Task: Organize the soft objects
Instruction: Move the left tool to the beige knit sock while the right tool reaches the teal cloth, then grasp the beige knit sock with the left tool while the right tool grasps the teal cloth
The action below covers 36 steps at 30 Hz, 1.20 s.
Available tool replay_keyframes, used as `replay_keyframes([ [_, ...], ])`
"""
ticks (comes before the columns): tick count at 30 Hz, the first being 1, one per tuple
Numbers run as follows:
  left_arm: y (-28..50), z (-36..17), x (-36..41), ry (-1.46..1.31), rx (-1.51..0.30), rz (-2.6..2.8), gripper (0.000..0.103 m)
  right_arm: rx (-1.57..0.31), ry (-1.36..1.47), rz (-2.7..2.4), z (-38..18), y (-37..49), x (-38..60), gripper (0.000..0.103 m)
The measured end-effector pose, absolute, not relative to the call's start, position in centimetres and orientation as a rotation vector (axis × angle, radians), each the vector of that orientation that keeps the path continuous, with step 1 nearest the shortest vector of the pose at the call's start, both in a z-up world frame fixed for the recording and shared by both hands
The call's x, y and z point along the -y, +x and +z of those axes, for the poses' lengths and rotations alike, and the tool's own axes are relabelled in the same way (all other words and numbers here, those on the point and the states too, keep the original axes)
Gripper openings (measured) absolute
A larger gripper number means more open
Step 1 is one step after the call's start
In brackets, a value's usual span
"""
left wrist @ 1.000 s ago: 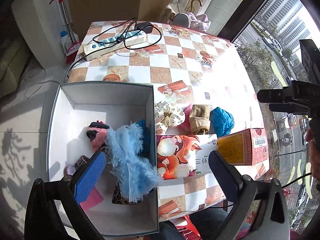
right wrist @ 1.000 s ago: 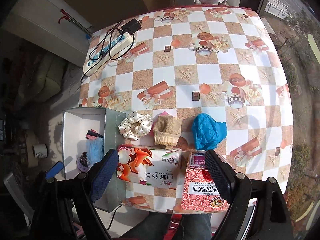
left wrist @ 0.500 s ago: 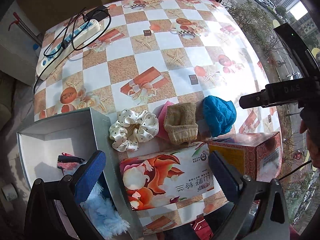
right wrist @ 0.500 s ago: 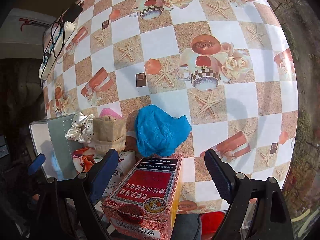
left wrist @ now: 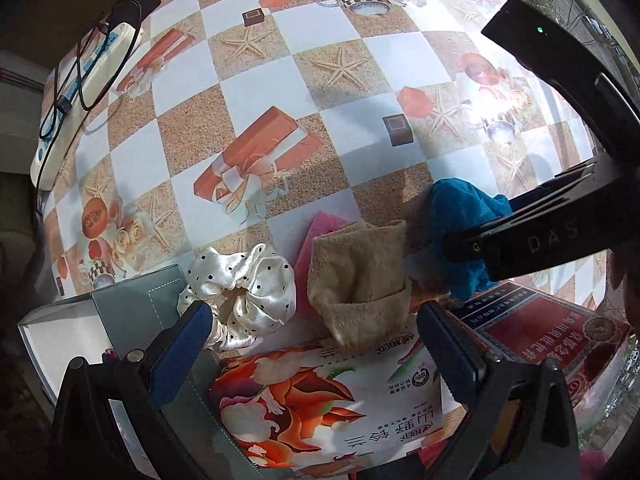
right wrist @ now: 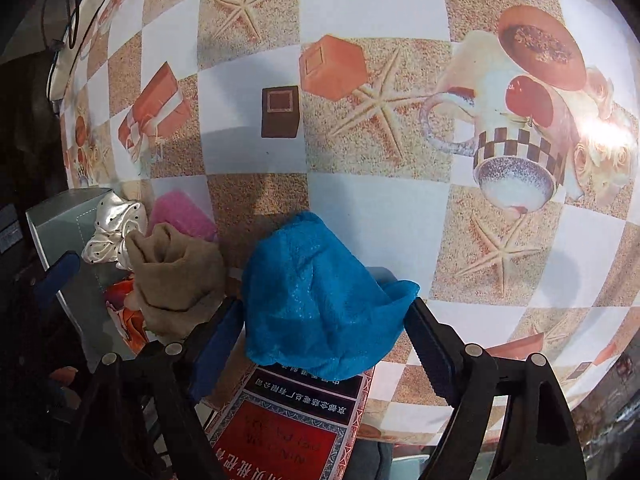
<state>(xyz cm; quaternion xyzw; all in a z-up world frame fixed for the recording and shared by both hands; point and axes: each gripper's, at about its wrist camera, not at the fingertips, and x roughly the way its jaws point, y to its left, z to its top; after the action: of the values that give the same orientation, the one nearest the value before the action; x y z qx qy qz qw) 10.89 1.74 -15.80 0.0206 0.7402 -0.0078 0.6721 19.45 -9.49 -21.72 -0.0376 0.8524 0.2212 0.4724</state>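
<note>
A blue fuzzy cloth lies on the table, between the open fingers of my right gripper; it also shows in the left wrist view. Left of it lie a tan sock on a pink cloth and a white dotted scrunchie. My left gripper is open and empty, low over the scrunchie and the tan sock. The grey box stands at the left edge; its contents are hidden.
A flowered tissue pack and a red carton lie at the table's near edge, under the grippers. A white power strip with black cables lies at the far left. The checked tablecloth stretches beyond the cloths.
Both grippers have moved forward and down toward the cloths. The left one has left the box and its pale blue fluffy piece; the right one now straddles the blue cloth.
</note>
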Motion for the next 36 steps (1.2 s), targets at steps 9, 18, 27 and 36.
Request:
replay_keyframes([
  [9, 12.6, -19.4, 0.4, 0.111, -1.785, -0.065, 0.086, -2.030, 0.011, 0.507, -20.7, 19.1, 13.6, 0.039],
  [18, 12.6, -17.5, 0.2, 0.038, -1.704, -0.065, 0.026, -1.839, 0.131, 0.472, -15.9, 18.9, 17.6, 0.039],
  [27, 11.4, -12.0, -1.4, -0.038, -1.550, -0.003, 0.026, -1.710, 0.170, 0.447, -13.3, 18.0, 18.9, 0.039],
  [36, 8.2, -9.0, -1.8, -0.053, -1.488, 0.007, 0.026, -1.621, 0.199, 0.426, -9.9, 16.3, 18.1, 0.039],
])
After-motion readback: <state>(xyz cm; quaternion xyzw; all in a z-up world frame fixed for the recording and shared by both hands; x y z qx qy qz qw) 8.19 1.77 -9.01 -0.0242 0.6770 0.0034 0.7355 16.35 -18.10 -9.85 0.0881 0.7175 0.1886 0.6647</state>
